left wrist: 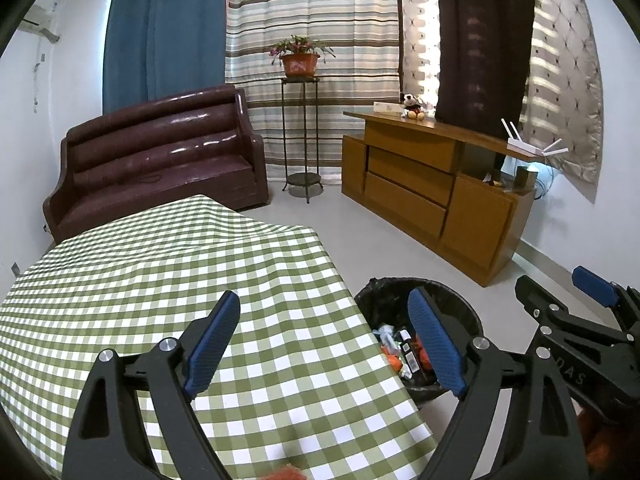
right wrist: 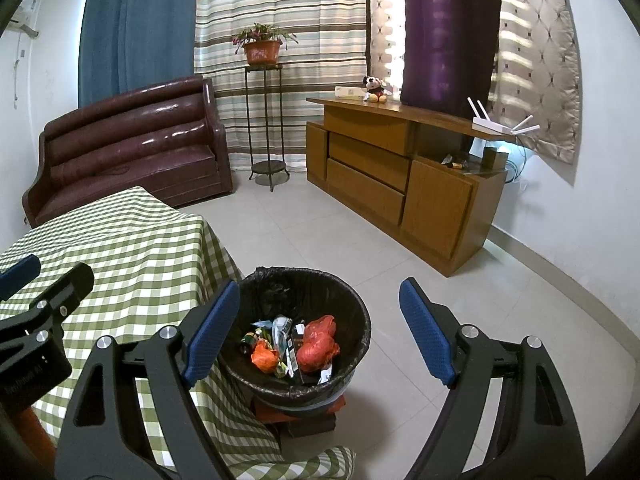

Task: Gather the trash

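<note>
The left gripper (left wrist: 324, 320) stands wide open, and nothing is between its blue pads (left wrist: 212, 344). One finger hangs over the checked tablecloth (left wrist: 160, 280), the other over the bin (left wrist: 460, 312). The right gripper (right wrist: 320, 316) is also spread wide and empty; it touches nothing, and the bin (right wrist: 356, 304) shows in the gap between its fingers, below them.

On the body of the right gripper, as the left camera sees it, the white letters "DAS" (left wrist: 570, 378) can be read. On the left gripper's body (right wrist: 24, 364), seen from the right camera, there is a small white line of writing, but it is too blurred to read with certainty.

The bin is lined with a black bag and stands just beside the table's corner, on a low dark and orange base (right wrist: 304, 412). The trash lies inside it: a red crumpled bag (right wrist: 318, 344), an orange wrapper (right wrist: 264, 358), a small dark bottle (right wrist: 248, 342), and some pale packets (right wrist: 282, 330). Their labels are too small to read. The table top itself is bare where it shows.

Farther off, a dark red sofa (right wrist: 132, 140) stands against the wall, beside a tall metal stand with a potted plant (right wrist: 262, 46). A wooden cabinet (right wrist: 384, 176) carries a mouse toy (right wrist: 375, 88), a flat white box (right wrist: 350, 91) and a white router (right wrist: 494, 124). Blue, striped and patterned curtains (right wrist: 280, 8) hang behind.
</note>
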Tool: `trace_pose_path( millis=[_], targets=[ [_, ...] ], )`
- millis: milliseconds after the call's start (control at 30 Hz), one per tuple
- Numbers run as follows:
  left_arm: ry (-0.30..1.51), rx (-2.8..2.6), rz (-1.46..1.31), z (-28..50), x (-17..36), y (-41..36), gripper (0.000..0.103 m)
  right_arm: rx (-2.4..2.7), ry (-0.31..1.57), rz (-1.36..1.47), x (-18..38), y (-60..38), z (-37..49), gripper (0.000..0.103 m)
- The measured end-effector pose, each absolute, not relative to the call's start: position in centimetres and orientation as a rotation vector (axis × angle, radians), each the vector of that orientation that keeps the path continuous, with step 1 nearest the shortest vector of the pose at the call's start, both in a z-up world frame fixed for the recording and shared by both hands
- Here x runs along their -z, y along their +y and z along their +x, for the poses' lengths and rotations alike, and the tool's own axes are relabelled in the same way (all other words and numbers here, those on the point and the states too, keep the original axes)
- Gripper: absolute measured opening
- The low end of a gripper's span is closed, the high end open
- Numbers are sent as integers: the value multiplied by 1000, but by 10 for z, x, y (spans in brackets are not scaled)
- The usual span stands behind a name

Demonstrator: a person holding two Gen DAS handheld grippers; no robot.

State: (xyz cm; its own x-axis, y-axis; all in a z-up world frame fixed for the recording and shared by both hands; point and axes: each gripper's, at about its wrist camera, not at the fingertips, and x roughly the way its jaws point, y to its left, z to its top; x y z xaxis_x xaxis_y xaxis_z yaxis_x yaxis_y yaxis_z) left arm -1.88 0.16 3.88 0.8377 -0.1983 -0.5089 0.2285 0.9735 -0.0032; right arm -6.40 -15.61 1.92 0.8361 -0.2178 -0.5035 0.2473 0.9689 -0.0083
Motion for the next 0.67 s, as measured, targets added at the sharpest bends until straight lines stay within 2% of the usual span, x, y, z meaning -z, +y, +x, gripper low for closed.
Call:
trace_pose_path(
  millis=[467, 667],
  targets=[
    [547, 204, 64, -13, -32, 1, 85, 242, 532, 56, -16, -155, -63, 80],
    [617, 183, 66, -3, -20, 20, 85, 228, 550, 44, -9, -147, -60, 80]
  ],
)
